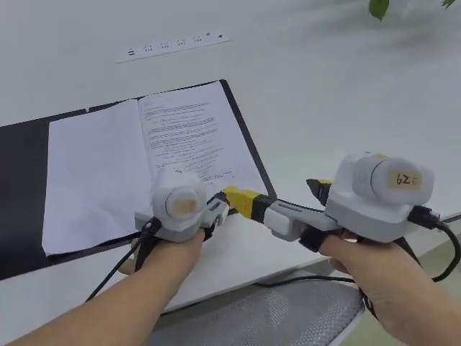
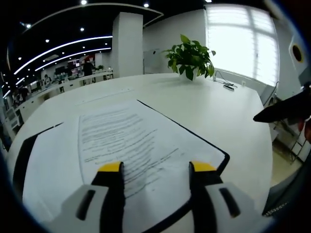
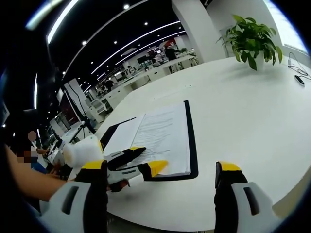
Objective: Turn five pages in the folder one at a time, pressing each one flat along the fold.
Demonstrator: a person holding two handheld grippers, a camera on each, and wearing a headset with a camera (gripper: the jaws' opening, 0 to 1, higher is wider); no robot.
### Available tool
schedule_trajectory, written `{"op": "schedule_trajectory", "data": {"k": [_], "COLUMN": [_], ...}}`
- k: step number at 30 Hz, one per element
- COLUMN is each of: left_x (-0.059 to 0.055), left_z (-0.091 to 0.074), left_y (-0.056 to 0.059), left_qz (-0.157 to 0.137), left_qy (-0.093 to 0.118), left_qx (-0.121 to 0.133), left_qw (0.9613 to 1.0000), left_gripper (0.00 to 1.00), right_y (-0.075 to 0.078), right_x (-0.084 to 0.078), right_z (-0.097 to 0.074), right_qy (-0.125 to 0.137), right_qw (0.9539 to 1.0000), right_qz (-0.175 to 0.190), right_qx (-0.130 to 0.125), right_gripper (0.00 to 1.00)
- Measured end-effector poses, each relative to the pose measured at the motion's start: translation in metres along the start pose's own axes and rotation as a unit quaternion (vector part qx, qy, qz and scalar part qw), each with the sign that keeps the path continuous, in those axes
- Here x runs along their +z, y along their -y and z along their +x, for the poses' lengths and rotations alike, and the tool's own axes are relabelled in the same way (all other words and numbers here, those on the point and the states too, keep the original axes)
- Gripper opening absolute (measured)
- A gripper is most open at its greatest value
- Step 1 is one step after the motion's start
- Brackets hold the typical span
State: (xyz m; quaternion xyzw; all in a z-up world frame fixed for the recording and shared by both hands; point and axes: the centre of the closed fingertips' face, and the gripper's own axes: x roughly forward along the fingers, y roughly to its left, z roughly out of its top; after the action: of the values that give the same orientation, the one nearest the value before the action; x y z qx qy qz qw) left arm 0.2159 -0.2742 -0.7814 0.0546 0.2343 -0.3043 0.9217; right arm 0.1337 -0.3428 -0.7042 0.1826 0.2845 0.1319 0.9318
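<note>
Status at this moment:

1. The folder (image 1: pixel 21 166) lay open on the white table (image 1: pixel 324 94), with its black cover showing along its left and right edges.
2. A blank sheet (image 1: pixel 94 173) lay on the left half of the folder, left of the fold. A printed page (image 1: pixel 191 133) lay flat on the right half.
3. The left gripper (image 2: pixel 156 167) sat over the near edge of the folder, above the lower part of the printed page. Its jaws stood well apart, with nothing between them.
4. The right gripper (image 1: pixel 274 191) was at the near right corner of the folder, off the paper. Its jaws were spread wide and empty, and one tip reached close to the left gripper.

Assessment: The blank sheet on the left half suggested that at least one page had been turned over. The number of pages turned could not be read from the views. No page was lifted or gripped, and neither gripper was pressing along the fold. The work probably stood between turns, with the printed page on the right half the likely next one to lift, turn and press flat.
</note>
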Motion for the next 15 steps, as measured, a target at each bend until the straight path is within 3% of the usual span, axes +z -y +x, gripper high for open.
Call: {"op": "schedule_trajectory", "data": {"k": [8, 10, 15], "left_x": [-0.0002, 0.0008, 0.0006], "left_z": [0.0013, 0.0010, 0.0009], "left_y": [-0.0009, -0.0041, -0.0065], "left_qz": [0.001, -0.013, -0.017], "left_qy": [0.012, 0.017, 0.019], "left_qx": [-0.003, 0.001, 0.006], "left_qw": [0.9999, 0.9998, 0.9997], "left_gripper": [0.47, 0.40, 0.33], "right_y": [0.0026, 0.0038, 0.0052], "right_x": [-0.0030, -0.0035, -0.0026], "right_z": [0.0037, 0.0049, 0.0073], "right_qy": [-0.006, -0.009, -0.011], "right_qw": [1.0000, 0.9999, 0.9999], "right_qz": [-0.001, 0.000, -0.001], "right_qx": [0.003, 0.005, 0.007], "right_gripper": [0.90, 0.89, 0.89]}}
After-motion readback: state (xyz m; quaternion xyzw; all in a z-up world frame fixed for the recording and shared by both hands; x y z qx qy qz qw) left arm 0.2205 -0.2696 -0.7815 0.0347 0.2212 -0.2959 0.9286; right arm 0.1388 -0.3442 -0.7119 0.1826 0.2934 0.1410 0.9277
